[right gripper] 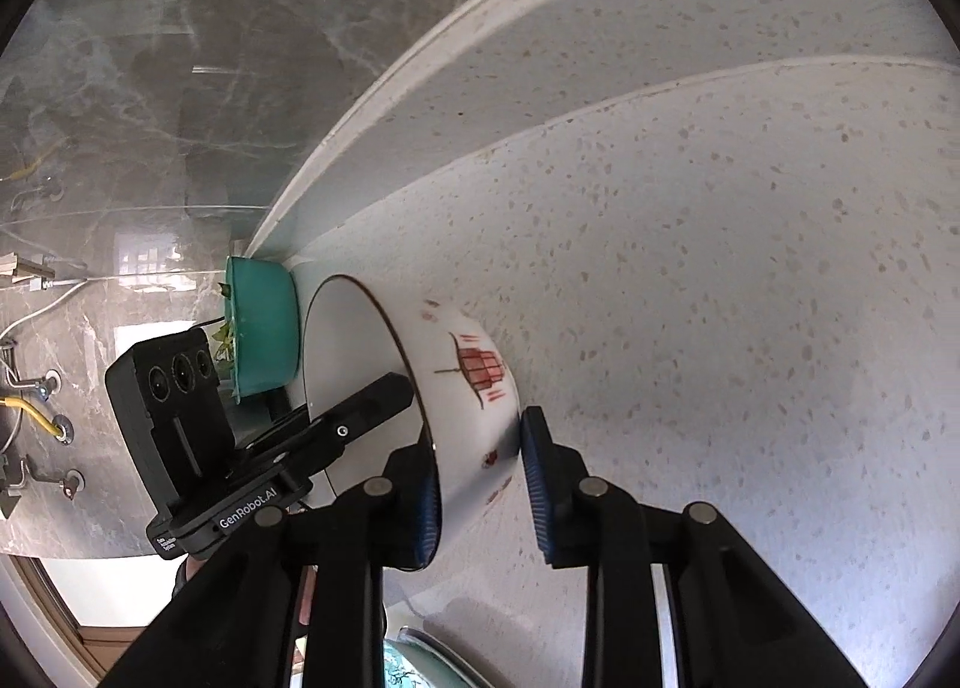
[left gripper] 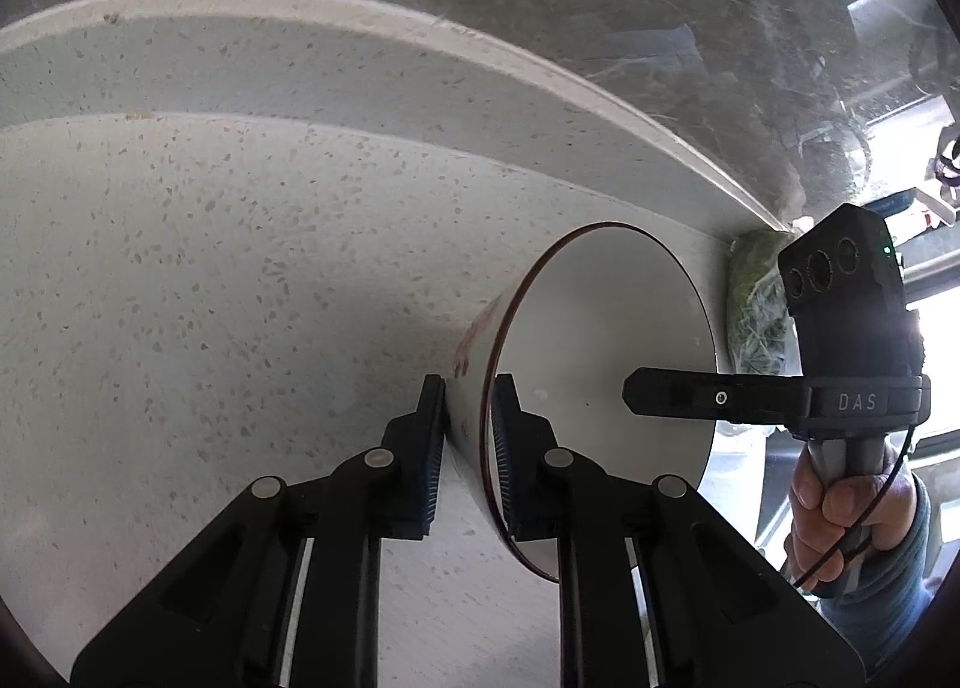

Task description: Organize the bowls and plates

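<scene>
A white bowl with red drawings on its outside rests on a small speckled plate, which lies on a larger speckled plate. My left gripper is shut on the bowl's wall, one pad inside and one outside. My right gripper clamps the opposite side of the rim the same way. In the left wrist view, one of the right gripper's fingers reaches into the bowl, with a hand holding that tool.
The plates sit on a grey marble top. A teal bowl stands just beyond the white bowl, beside some green leaves. A patterned teal dish peeks in at the bottom edge. Cables lie far left.
</scene>
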Demonstrator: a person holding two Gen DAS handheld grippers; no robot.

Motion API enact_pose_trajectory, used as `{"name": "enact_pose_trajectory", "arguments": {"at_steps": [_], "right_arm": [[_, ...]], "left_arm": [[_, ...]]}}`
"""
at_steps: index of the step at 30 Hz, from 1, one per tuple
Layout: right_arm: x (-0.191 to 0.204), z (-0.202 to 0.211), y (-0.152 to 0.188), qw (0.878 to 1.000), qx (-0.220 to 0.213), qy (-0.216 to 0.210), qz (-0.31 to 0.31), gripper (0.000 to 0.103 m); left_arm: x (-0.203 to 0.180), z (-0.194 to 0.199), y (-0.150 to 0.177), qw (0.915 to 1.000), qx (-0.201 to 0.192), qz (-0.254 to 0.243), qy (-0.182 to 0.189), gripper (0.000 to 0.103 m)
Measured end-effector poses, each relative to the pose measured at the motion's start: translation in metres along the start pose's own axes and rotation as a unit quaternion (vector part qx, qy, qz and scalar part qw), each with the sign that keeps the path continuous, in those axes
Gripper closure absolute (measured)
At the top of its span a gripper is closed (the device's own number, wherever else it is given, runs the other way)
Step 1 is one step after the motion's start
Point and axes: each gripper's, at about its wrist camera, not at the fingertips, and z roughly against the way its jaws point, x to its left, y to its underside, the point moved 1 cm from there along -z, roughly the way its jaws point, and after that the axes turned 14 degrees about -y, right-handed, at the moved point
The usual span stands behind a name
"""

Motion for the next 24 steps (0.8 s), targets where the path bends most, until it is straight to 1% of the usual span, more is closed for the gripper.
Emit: {"name": "enact_pose_trajectory", "arguments": {"at_steps": [5, 9, 17, 24], "right_arm": [[0.009, 0.014, 0.009, 1.000, -0.009, -0.003, 0.005, 0.075], [0.018, 0.030, 0.024, 1.000, -0.015, -0.004, 0.012, 0.075], [0.033, 0.069, 0.079, 0.999, -0.032, -0.002, 0.030, 0.075], [0.033, 0.106, 0.127, 0.998, -0.051, -0.002, 0.033, 0.074]], "left_arm": [[-0.017, 0.017, 0.009, 1.0000, -0.004, -0.007, 0.000, 0.089], [-0.036, 0.035, 0.025, 0.9998, -0.009, -0.016, 0.003, 0.089], [-0.083, 0.075, 0.064, 0.9987, -0.019, -0.043, 0.019, 0.089], [-0.133, 0.100, 0.110, 0.9969, -0.021, -0.068, 0.033, 0.089]]}}
